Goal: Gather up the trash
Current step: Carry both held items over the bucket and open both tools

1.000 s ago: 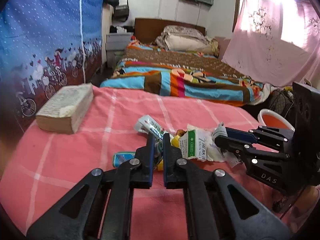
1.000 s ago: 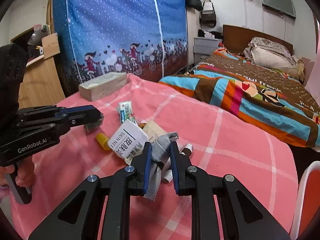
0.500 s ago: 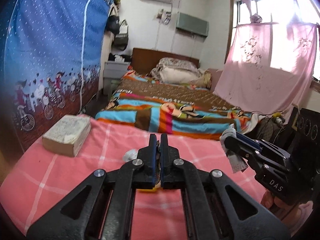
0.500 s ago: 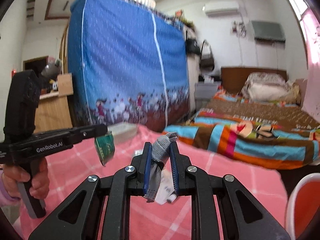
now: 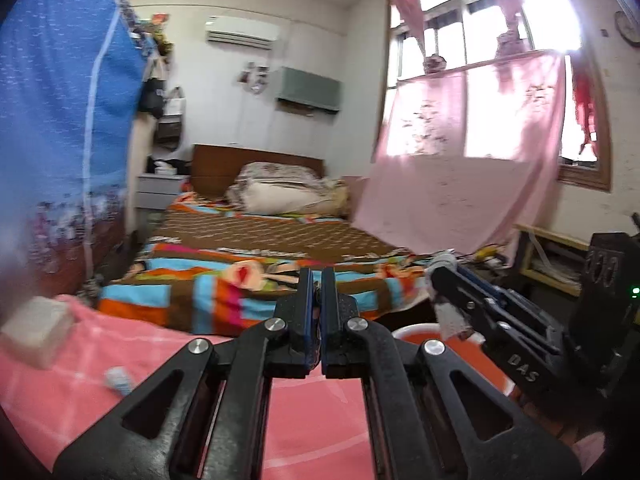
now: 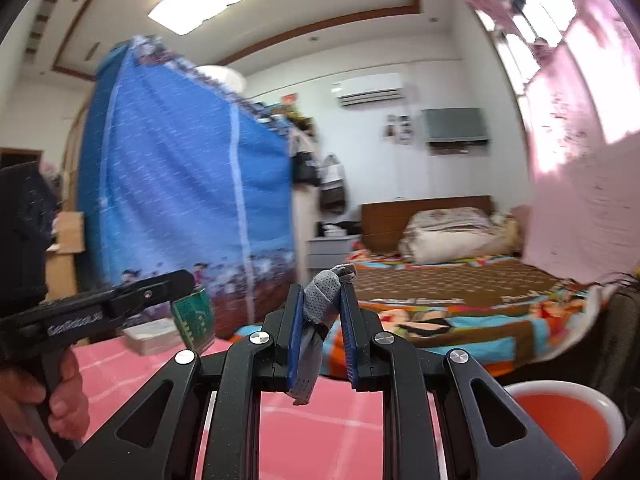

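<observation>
My right gripper (image 6: 320, 312) is shut on a crumpled grey wrapper (image 6: 318, 316), raised above the pink tablecloth (image 6: 320, 440). It also shows in the left wrist view (image 5: 440, 280), over the orange bin (image 5: 460, 348). My left gripper (image 5: 316, 292) is shut; in the right wrist view (image 6: 184, 280) a green packet (image 6: 194, 320) hangs from its tip. The orange bin with a white rim (image 6: 568, 420) sits at the lower right of that view.
A thick book (image 5: 36, 330) and a small blue-white tube (image 5: 118, 378) lie on the tablecloth at left. A bed with a striped blanket (image 5: 248, 280) stands beyond the table. A blue wardrobe cover (image 6: 180, 200) is at left, a pink curtain (image 5: 460, 180) at right.
Both grippers have lifted off the trash pile with their pieces and swung right toward the orange bin. The pile has dropped out of sight.
</observation>
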Action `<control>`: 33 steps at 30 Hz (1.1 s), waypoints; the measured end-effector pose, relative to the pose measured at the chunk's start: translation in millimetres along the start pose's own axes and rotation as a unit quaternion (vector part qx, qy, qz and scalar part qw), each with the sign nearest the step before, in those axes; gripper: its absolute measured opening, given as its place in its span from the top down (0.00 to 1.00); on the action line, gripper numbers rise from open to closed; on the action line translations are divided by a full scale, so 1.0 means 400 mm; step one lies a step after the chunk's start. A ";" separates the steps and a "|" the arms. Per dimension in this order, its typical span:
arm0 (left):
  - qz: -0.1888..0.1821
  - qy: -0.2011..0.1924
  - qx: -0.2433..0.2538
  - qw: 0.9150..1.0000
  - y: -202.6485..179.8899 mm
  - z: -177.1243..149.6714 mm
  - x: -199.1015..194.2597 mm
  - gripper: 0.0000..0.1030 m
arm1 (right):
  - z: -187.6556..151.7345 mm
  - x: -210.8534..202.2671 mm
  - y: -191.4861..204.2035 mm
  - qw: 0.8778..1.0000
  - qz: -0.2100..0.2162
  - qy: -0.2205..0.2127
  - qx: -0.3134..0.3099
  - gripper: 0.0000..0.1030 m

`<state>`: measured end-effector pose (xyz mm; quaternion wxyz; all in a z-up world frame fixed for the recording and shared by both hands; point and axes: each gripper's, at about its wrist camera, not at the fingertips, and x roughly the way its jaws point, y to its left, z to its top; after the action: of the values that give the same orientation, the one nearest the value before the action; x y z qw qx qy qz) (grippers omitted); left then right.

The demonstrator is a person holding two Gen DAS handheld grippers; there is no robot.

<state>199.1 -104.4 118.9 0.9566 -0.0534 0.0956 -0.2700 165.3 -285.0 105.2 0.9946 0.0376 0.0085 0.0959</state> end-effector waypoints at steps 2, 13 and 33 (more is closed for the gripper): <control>-0.027 0.002 -0.004 1.000 -0.050 -0.002 0.032 0.94 | 0.006 -0.010 -0.038 1.000 -0.026 0.004 0.006 0.84; -0.132 0.046 -0.010 0.990 -0.254 -0.057 0.177 0.94 | -0.017 -0.063 -0.233 0.982 -0.177 0.064 0.012 0.84; -0.149 0.203 -0.060 0.966 -0.360 -0.176 0.364 0.93 | -0.110 -0.068 -0.403 0.959 -0.193 0.182 0.098 0.82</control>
<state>233.0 -306.8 49.9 0.8611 -0.0686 0.2950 -0.4084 168.4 -444.8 49.3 0.9673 0.1141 0.2061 -0.0938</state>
